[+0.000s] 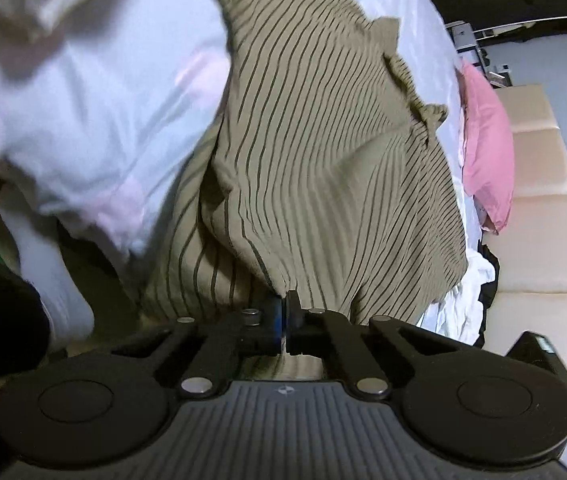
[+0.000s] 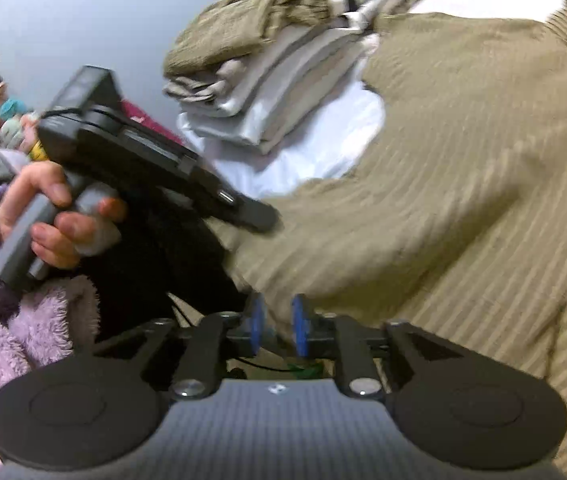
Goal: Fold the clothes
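An olive-tan garment with thin dark stripes [image 1: 315, 168] lies bunched on the white bed sheet [image 1: 95, 112]. My left gripper [image 1: 285, 306] is shut, its pads pinching a fold at the garment's near edge. In the right wrist view the same garment [image 2: 463, 184] spreads to the right. My right gripper [image 2: 278, 322] stands open, its blue pads [image 2: 257, 326] apart, with the garment's edge loose between them. A hand [image 2: 51, 216] in a fluffy purple sleeve holds the left gripper [image 2: 265, 218], whose tip rests on the cloth.
A stack of folded clothes [image 2: 275, 80] sits on the sheet beyond the garment. A pink pillow [image 1: 487, 148] and crumpled white cloth [image 1: 455, 312] lie by the beige padded bed frame [image 1: 543, 240]. Small toy figures [image 2: 7, 120] stand at far left.
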Motion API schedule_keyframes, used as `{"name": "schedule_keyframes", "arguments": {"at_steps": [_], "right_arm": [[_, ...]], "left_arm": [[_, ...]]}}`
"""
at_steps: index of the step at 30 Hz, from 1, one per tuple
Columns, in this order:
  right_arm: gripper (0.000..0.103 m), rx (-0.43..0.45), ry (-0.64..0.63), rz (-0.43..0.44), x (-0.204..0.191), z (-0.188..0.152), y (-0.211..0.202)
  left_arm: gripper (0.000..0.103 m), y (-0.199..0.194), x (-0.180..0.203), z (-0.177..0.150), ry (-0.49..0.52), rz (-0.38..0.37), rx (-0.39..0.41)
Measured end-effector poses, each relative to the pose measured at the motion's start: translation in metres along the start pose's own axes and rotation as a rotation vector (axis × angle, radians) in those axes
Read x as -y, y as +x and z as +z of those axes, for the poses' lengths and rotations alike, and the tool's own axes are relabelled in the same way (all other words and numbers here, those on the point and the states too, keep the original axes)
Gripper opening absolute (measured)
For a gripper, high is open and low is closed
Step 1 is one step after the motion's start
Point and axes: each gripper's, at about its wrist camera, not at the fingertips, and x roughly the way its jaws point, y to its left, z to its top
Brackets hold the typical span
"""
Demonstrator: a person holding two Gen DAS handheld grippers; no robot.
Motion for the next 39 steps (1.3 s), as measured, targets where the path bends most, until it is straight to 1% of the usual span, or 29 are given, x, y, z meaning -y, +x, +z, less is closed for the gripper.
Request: {"name": "schedule_keyframes", "arguments": {"at_steps": [1,4,9,11,14,17,21,23,25,26,28,30,31,32,33,36,39], "right_arm": [[0.031,0.009,0.011,-0.02,0.004,-0.001,-0.004],[0.031,0.041,0.059,-0.129,0.021,-0.004,-0.02],[0.031,0.11,0.258,-0.354,0.068,-0.024,-0.062],[0.031,0.132,0.353,-0.422,0.085,-0.038,-0.079],[0.031,0.152,0.457,-0.469,0.098,-0.059,-0.097],[0.031,0.118,0.529,-0.532,0.103,-0.082,-0.104],[0.031,0.028,0.628,-0.603,0.113,-0.116,-0.103],[0.031,-0.013,0.672,-0.626,0.119,-0.131,-0.1],[0.031,-0.034,0.696,-0.632,0.125,-0.144,-0.095],[0.031,-0.036,0.703,-0.625,0.128,-0.151,-0.094],[0.036,-0.028,0.711,-0.597,0.131,-0.158,-0.089],[0.035,-0.018,0.713,-0.571,0.132,-0.162,-0.085],[0.028,-0.013,0.703,-0.559,0.131,-0.162,-0.083],[0.011,-0.009,0.694,-0.548,0.13,-0.162,-0.081],[0.003,-0.004,0.684,-0.536,0.128,-0.161,-0.08],[0.002,0.01,0.629,-0.524,0.116,-0.148,-0.076],[0.002,0.087,0.586,-0.445,0.105,-0.131,-0.079]], "left_arm": [[0.0,-0.006,0.003,0.004,0.012,0.007,0.013],[0.0,-0.018,0.012,0.019,0.052,0.034,0.046],[0.0,-0.021,0.023,0.047,0.127,0.145,0.09],[0.0,-0.019,0.023,0.059,0.14,0.184,0.103],[0.0,-0.019,0.02,0.076,0.126,0.217,0.144],[0.0,-0.023,0.015,0.092,0.075,0.21,0.213],[0.0,-0.026,0.014,0.107,0.04,0.223,0.329],[0.0,-0.026,0.015,0.111,0.037,0.216,0.36],[0.0,-0.023,0.014,0.115,0.032,0.195,0.37],[0.0,-0.021,0.014,0.116,0.033,0.187,0.369],[0.0,-0.018,0.014,0.117,0.035,0.181,0.37],[0.0,-0.017,0.015,0.118,0.039,0.17,0.369],[0.0,-0.016,0.015,0.118,0.046,0.167,0.37],[0.0,-0.016,0.016,0.118,0.051,0.164,0.371],[0.0,-0.015,0.018,0.116,0.054,0.166,0.373],[0.0,-0.015,0.019,0.113,0.051,0.157,0.373],[0.0,-0.016,0.02,0.111,0.062,0.164,0.379]]}}
